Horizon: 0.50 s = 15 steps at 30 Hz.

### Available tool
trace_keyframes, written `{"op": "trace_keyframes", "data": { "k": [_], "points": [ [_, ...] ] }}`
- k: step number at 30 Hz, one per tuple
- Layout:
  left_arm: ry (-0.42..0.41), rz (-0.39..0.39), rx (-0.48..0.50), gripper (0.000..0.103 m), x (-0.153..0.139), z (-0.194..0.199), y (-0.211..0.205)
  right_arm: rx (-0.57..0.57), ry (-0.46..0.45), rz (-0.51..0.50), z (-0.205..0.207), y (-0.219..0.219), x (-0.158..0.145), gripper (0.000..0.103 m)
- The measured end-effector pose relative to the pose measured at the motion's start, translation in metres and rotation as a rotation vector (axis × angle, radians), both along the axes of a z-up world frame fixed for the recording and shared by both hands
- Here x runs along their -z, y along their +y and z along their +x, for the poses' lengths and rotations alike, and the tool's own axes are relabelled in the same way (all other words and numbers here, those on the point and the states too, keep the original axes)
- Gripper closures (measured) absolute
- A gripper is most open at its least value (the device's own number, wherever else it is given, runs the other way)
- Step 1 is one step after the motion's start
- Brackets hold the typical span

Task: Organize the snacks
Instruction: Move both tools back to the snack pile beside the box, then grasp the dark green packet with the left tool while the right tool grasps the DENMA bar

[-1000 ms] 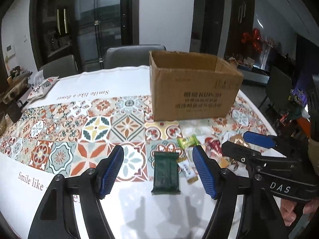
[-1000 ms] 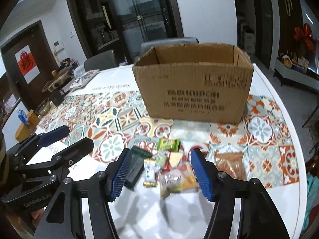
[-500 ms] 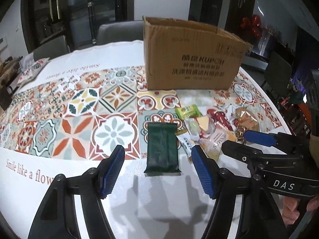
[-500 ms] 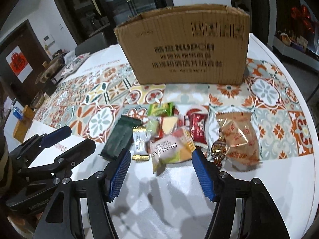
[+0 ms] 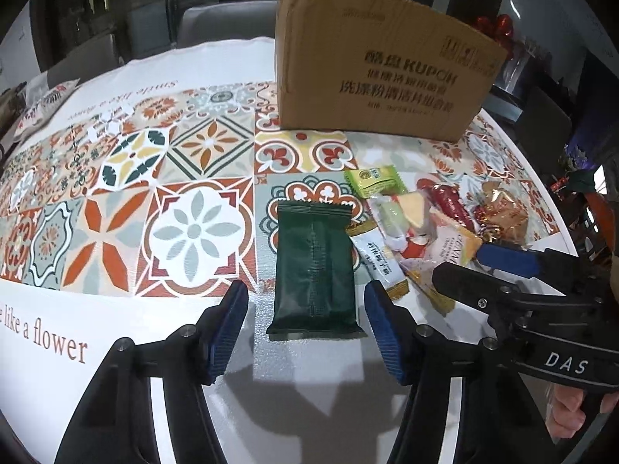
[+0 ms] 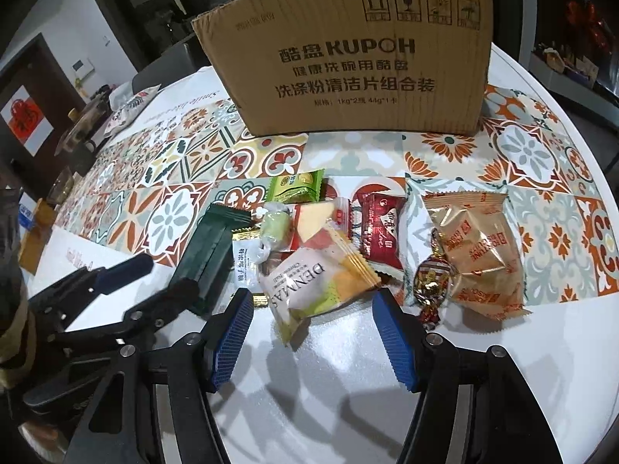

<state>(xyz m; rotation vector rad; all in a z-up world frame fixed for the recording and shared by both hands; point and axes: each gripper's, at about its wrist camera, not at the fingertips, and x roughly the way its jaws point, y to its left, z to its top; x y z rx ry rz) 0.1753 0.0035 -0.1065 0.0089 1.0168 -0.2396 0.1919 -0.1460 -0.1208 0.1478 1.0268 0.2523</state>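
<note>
The left gripper (image 5: 305,326) is held low over the counter (image 5: 116,348), tilted slightly down and aimed at the far cardboard box (image 5: 379,73). Its blue-padded fingers (image 5: 228,324) are spread wide, one on each side of the near end of a dark green snack packet (image 5: 315,266) that lies flat, lengthwise toward the box; neither pad touches it.

The right gripper (image 6: 313,336) sits just to the right at much the same height, also pointing toward the cardboard box (image 6: 356,58). Its fingers (image 6: 394,342) are likewise spread, empty, flanking the near end of a pale DENMAS packet (image 6: 313,278) without touching it. In the left wrist view the right gripper's black body, marked DAS, reaches in from the right with its blue tip over the snack pile.

The snacks lie in a loose cluster on the patterned cloth between the grippers and the box: a light green packet (image 6: 296,187) farthest, a red packet (image 6: 381,232) to the right of the DENMAS packet, a foil-wrapped candy (image 6: 431,276) touching a tan crinkled bag (image 6: 477,251) at the right end, and a white sachet (image 6: 243,266) between the green and DENMAS packets. The box stands upright, well beyond the pile.
</note>
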Motion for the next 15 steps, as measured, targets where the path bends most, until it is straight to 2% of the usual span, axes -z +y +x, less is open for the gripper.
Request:
{"op": "trace_keyframes", "data": {
  "k": [15],
  "points": [
    [0.028, -0.014, -0.027, 0.049, 0.013, 0.018, -0.003, 0.021, 0.029, 0.025, 0.015, -0.001, 0.008, 0.038]
  ]
}}
